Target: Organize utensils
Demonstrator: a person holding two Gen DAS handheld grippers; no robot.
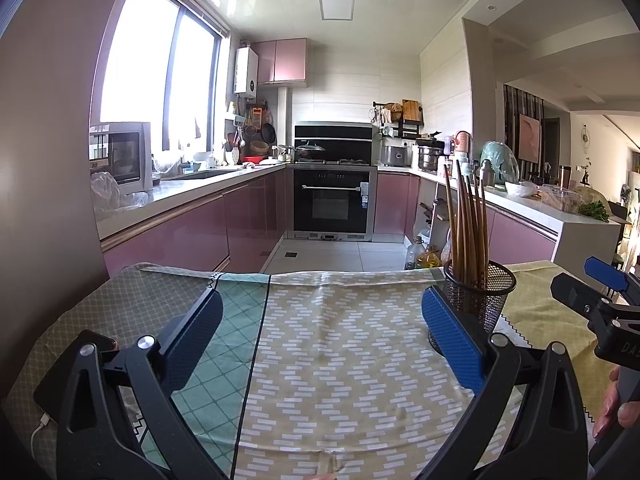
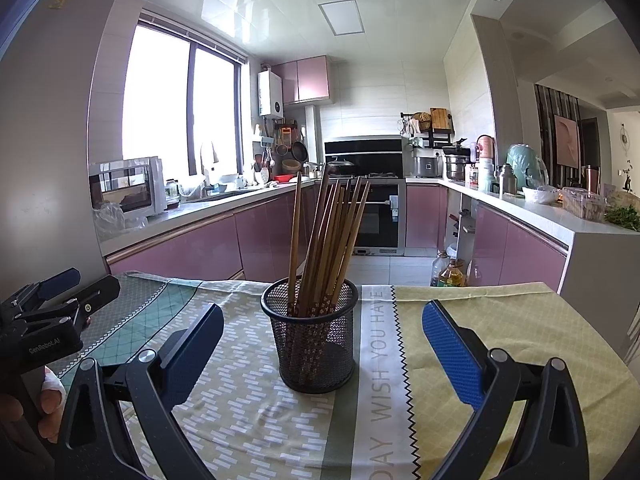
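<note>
Your left gripper sat lowest in the left wrist frame, jaws wide apart w/ nothing btwn them, only patterned tablecloth showing in the gap. Its blue pad at lower right of that frame overlapped the mesh cup's near side; can't tell if touching.

Your right gripper was likewise spread open & empty in the right wrist frame, fingers either side of frame centre. The black mesh cup stood upright on the cloth just beyond the tips, roughly centred btwn the two pads but not gripped. Bundle of brown chopsticks stood inside it, tops fanning up & slightly right, one stick leaning apart toward the left.

Your left hand showed at the lower left edge of the right wrist frame, w/ something white on a finger. Your right hand was at the lower right edge of the left wrist frame.

At far left bottom of the left wrist frame a phone lay on the cloth w/ a white cable plugged in.

Past the table edge, at centre right of the right wrist frame, oil bottles stood on the floor. Further back: pink cabinets along the left, a black oven at centre, a microwave on the left counter under the window.
</note>
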